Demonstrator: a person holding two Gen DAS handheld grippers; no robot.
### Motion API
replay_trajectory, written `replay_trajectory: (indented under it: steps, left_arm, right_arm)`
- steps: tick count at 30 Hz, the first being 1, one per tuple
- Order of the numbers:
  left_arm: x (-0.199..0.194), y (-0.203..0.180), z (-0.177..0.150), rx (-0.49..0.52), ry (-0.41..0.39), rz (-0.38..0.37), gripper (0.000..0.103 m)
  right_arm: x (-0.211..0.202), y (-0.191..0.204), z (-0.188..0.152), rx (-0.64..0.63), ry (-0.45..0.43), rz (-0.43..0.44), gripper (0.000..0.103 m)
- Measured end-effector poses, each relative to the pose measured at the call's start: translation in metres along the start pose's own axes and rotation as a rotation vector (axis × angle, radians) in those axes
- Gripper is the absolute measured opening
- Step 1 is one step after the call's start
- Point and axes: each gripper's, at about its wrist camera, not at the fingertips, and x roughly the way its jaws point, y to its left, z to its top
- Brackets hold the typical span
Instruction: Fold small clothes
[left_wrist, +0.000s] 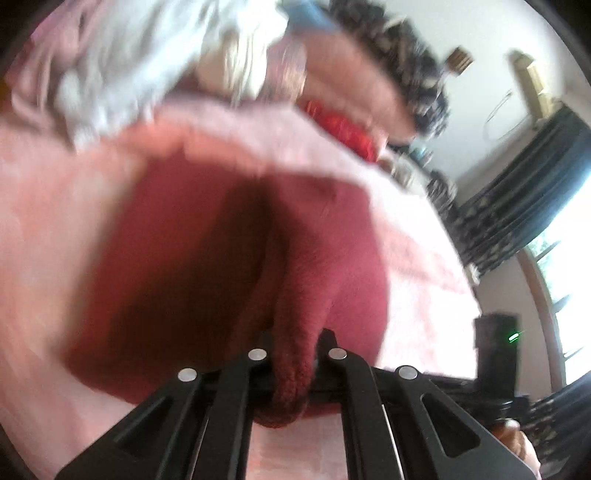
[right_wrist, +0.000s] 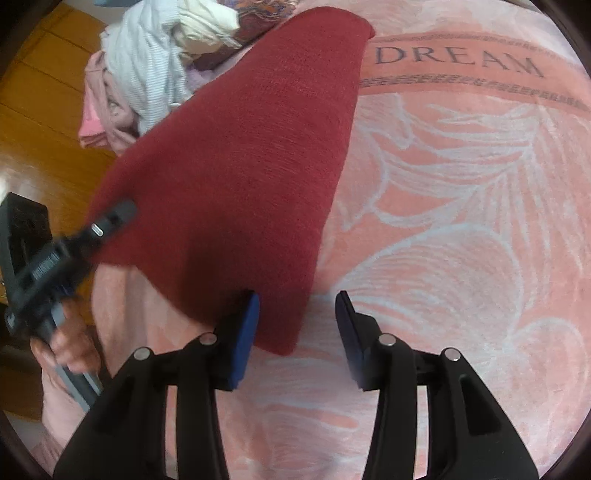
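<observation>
Jaws of left gripper (left_wrist: 295, 354) pressed together, pinching an edge of dark red knit cloth (right_wrist: 236, 166). Right gripper (right_wrist: 297, 321) jaws spread, blue pads either side of the cloth's near corner, contact not discernible. Cloth lifted at left edge, draped across pink blanket (right_wrist: 461, 221) lettered DREAM. Heap of unfolded clothes (right_wrist: 147, 66) beyond, beside wooden floor (right_wrist: 40, 122).

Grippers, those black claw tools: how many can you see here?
2. The left gripper is shut on the near-left edge of the red cloth. The right gripper stands open over the cloth's near corner. No others show.
</observation>
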Motion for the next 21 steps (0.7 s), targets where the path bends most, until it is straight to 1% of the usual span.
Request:
replay_trajectory:
  steps: [2, 3, 4, 6, 7, 9, 10, 13, 16, 21]
  left_arm:
    - [-0.021, 0.013, 0.009, 0.024, -0.044, 0.016, 0.004]
    - [-0.028, 0.019, 0.010, 0.045, -0.061, 0.041, 0.004]
    - [-0.033, 0.031, 0.008, 0.074, -0.075, 0.087, 0.004]
    - [-0.032, 0.054, 0.000, 0.084, -0.069, 0.127, 0.004]
    - [-0.028, 0.068, -0.008, 0.077, -0.052, 0.138, 0.004]
    - [-0.021, 0.082, -0.019, 0.082, -0.026, 0.148, 0.005]
    - [-0.015, 0.087, -0.028, 0.094, -0.016, 0.148, 0.005]
    - [-0.008, 0.084, -0.037, 0.140, -0.018, 0.164, 0.006]
    - [-0.009, 0.076, -0.032, 0.172, -0.026, 0.179, 0.006]
    - [-0.021, 0.074, -0.026, 0.158, -0.041, 0.153, 0.006]
  right_arm:
    - [0.001, 0.007, -0.001, -0.019, 0.001, 0.004, 0.047]
    - [0.001, 0.010, -0.001, -0.029, 0.003, 0.007, 0.047]
    - [0.003, 0.013, -0.002, -0.041, 0.009, 0.003, 0.047]
    - [0.007, 0.017, -0.002, -0.056, 0.016, -0.006, 0.047]
    - [0.009, 0.019, -0.002, -0.059, 0.020, -0.006, 0.047]
    - [0.014, 0.020, -0.003, -0.056, 0.029, -0.005, 0.048]
    - [0.016, 0.021, -0.002, -0.050, 0.030, 0.000, 0.050]
    - [0.018, 0.024, 0.002, -0.019, 0.009, 0.031, 0.054]
    - [0.022, 0.028, 0.008, -0.001, 0.013, 0.041, 0.056]
    - [0.017, 0.037, 0.012, -0.005, 0.010, 0.023, 0.056]
